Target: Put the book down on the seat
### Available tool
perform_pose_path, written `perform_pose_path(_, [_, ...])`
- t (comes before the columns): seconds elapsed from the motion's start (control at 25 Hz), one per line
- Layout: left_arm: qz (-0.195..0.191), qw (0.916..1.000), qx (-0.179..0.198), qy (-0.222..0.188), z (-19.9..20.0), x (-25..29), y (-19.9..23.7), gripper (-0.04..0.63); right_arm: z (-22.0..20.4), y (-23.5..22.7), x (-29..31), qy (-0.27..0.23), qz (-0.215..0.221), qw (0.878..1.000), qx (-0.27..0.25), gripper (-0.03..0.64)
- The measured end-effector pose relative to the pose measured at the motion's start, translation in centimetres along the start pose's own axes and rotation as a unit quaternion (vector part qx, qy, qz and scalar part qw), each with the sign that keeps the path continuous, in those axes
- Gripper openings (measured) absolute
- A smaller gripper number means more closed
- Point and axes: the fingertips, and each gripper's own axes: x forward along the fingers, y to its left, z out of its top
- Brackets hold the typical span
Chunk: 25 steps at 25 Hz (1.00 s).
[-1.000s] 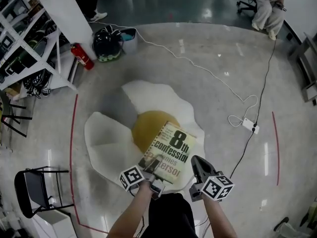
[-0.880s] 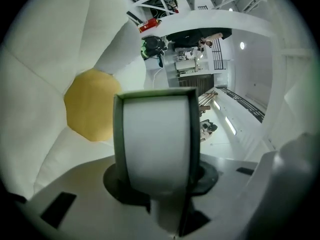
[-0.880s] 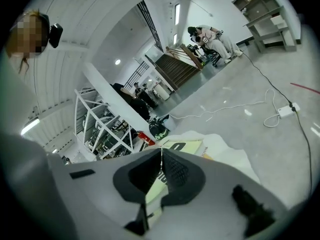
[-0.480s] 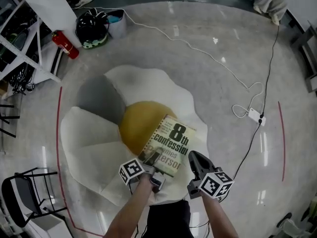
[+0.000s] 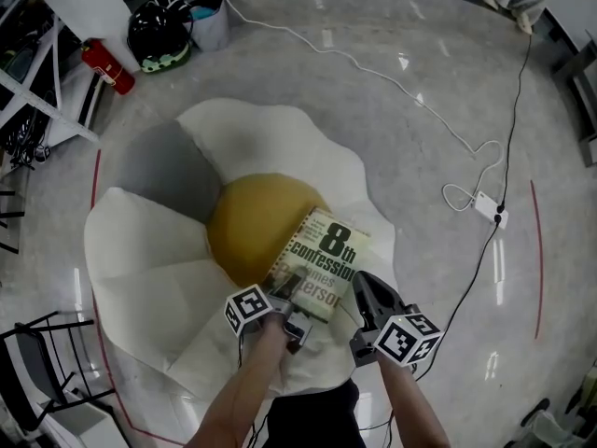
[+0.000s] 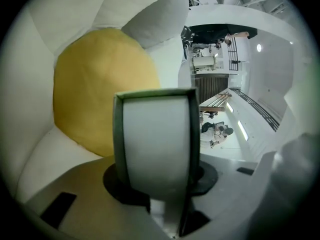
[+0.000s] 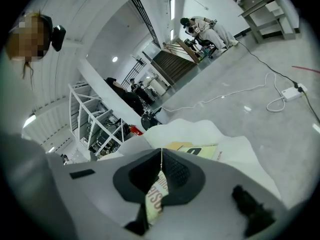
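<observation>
Book (image 5: 328, 255) in left tongs (image 5: 295, 299) has sunk closer to seat (image 5: 140, 250).

Seat (image 5: 280, 138): white lobes round a mustard-yellow middle, one lobe in grey shadow at upper left. Book (image 5: 328, 250): pale yellow-green cover, bold black lettering, white page edges. Left gripper (image 5: 291, 297) and right gripper (image 5: 360, 286): dark grey jaws, cubes with black-and-white square markers. Floor (image 5: 420, 157): glossy pale grey, with a thin red line (image 5: 539, 250) at right. Upper left: red fire extinguisher (image 5: 104, 66), black bag (image 5: 159, 35) with green trim. White cable (image 5: 373, 68) at top; black cable (image 5: 511, 129) at right.
</observation>
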Motion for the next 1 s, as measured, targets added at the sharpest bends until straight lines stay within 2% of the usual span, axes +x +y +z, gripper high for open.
perform_pose_path(0.12, [0.019, 0.9998, -0.002, 0.003, 0.0, 0.6, 2.1, 0.163, -0.3, -0.8, 0.6, 0.0, 0.0, 1.0, 0.0, 0.014])
perform_pose_path(0.28, [0.012, 0.9999, -0.006, 0.001, 0.2, 0.8, 3.2, 0.163, -0.9, -1.2, 0.6, 0.004, 0.001, 1.0, 0.0, 0.014])
perform_pose_path(0.44, [0.017, 0.9992, -0.033, -0.012, 0.4, 0.7, 3.5, 0.168, -1.1, -1.1, 0.3, 0.004, -0.001, 1.0, 0.005, 0.014])
perform_pose_path(0.52, [0.024, 0.9987, -0.041, -0.016, 0.4, 0.4, 3.4, 0.245, -1.0, -0.7, 0.2, 0.005, 0.001, 1.0, 0.008, 0.014])
perform_pose_path(0.6, [0.037, 0.9984, -0.041, -0.013, 0.3, 0.0, 3.4, 0.289, -0.9, 0.0, 0.1, 0.007, 0.004, 1.0, 0.009, 0.014])
perform_pose_path(0.72, [0.06, 0.9975, -0.037, -0.003, -0.3, -1.2, 3.3, 0.31, -0.9, 1.1, -0.3, 0.011, 0.006, 1.0, 0.008, 0.014])
perform_pose_path(1.0, [0.081, 0.9958, -0.044, -0.003, -1.6, -5.6, 3.1, 0.319, -0.9, 4.4, -2.3, 0.014, 0.011, 1.0, 0.008, 0.014])
